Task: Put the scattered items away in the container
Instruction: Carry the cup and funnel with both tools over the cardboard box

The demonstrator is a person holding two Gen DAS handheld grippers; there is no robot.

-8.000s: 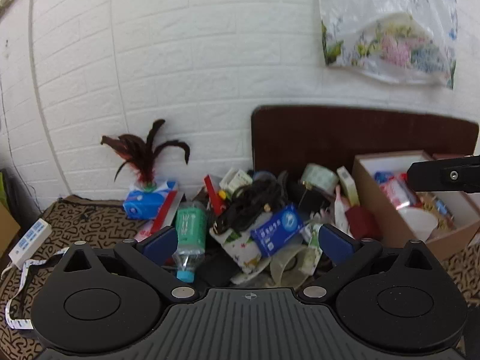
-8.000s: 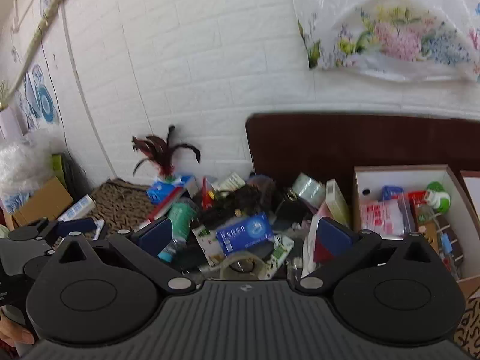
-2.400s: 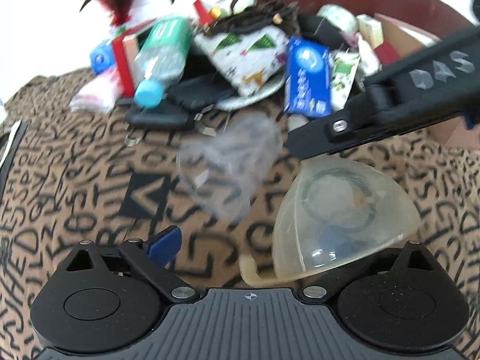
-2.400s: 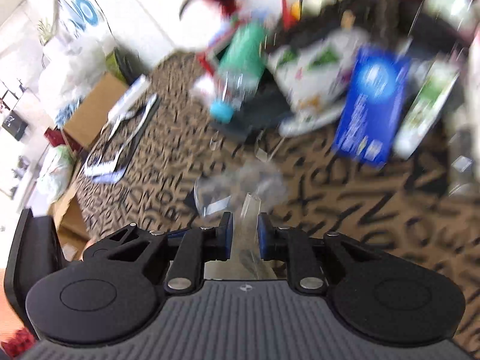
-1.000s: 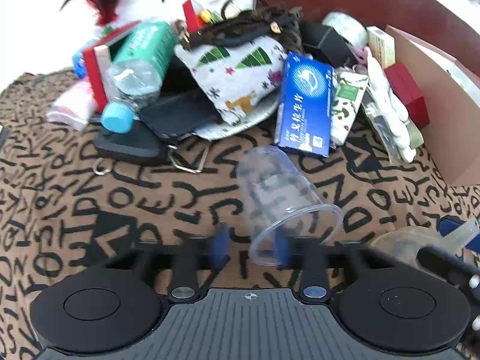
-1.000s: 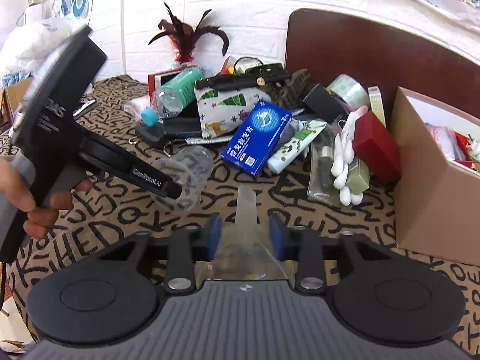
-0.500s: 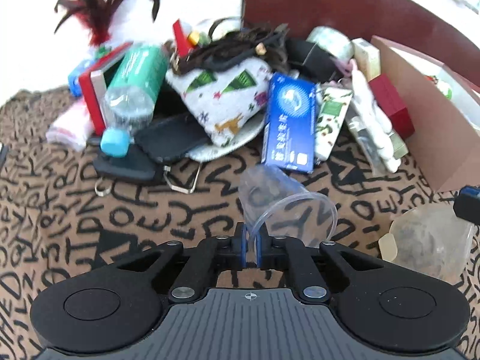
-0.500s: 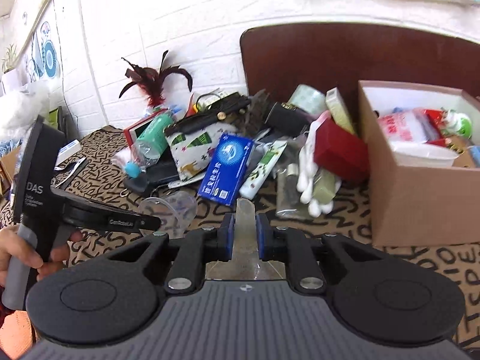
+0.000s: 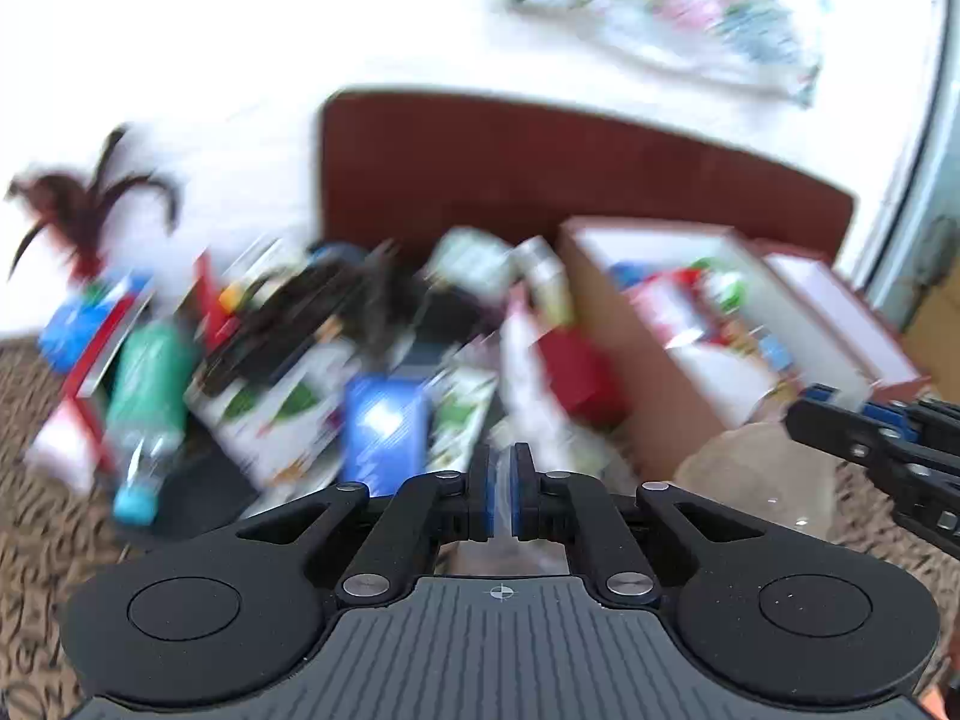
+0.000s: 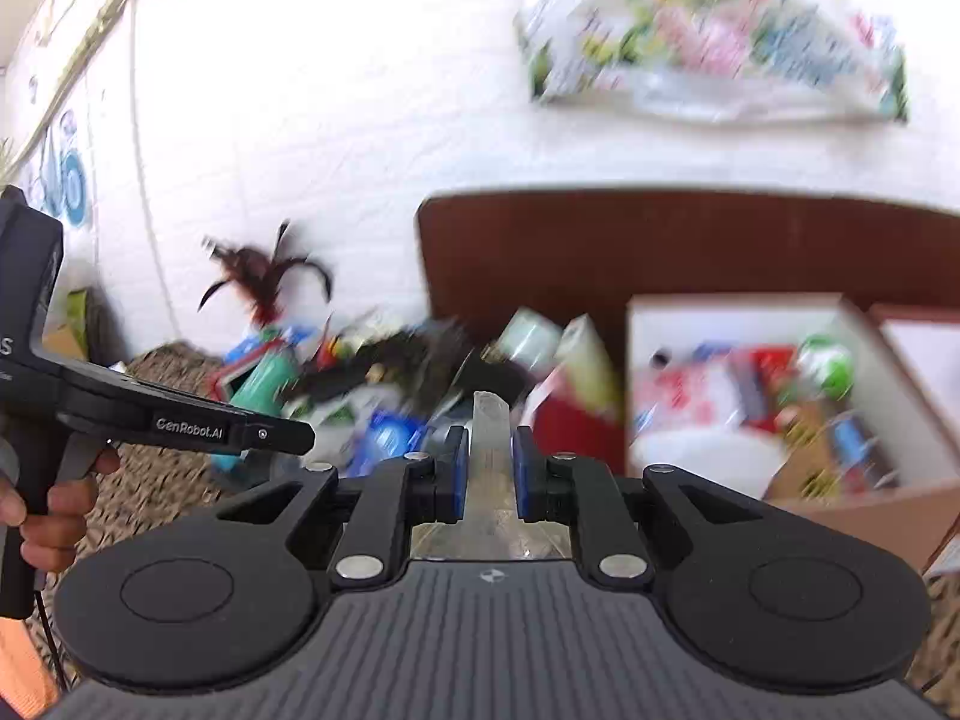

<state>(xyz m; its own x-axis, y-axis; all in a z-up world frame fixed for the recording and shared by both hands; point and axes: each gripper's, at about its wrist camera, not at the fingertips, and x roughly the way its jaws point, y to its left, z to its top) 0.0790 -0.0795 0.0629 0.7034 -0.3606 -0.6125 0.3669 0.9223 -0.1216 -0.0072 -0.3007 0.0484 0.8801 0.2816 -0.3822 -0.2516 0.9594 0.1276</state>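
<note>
My left gripper (image 9: 501, 498) is shut, and a clear plastic cup (image 9: 510, 558) shows only faintly under its fingers through the blur. In the right wrist view the left gripper (image 10: 300, 438) juts in from the left, held by a hand. My right gripper (image 10: 486, 468) is shut on the flat tab of a translucent plastic bowl (image 10: 489, 420). The left wrist view shows that bowl (image 9: 756, 480) hanging from the right gripper (image 9: 840, 420), just in front of the open cardboard box (image 9: 648, 372), which is part full. The box (image 10: 852, 510) lies ahead and to the right.
A heap of items lies left of the box: a green bottle (image 9: 150, 384), a blue packet (image 9: 387, 426), a red box (image 9: 576, 372) and a feather shuttlecock (image 9: 78, 210). A brown headboard (image 9: 540, 180) stands behind. A patterned cloth (image 9: 36, 516) covers the surface.
Both grippers have risen with their loads and tipped up towards the wall. The cup has slipped from plain sight to beneath the left fingers. The box now fills more of both views.
</note>
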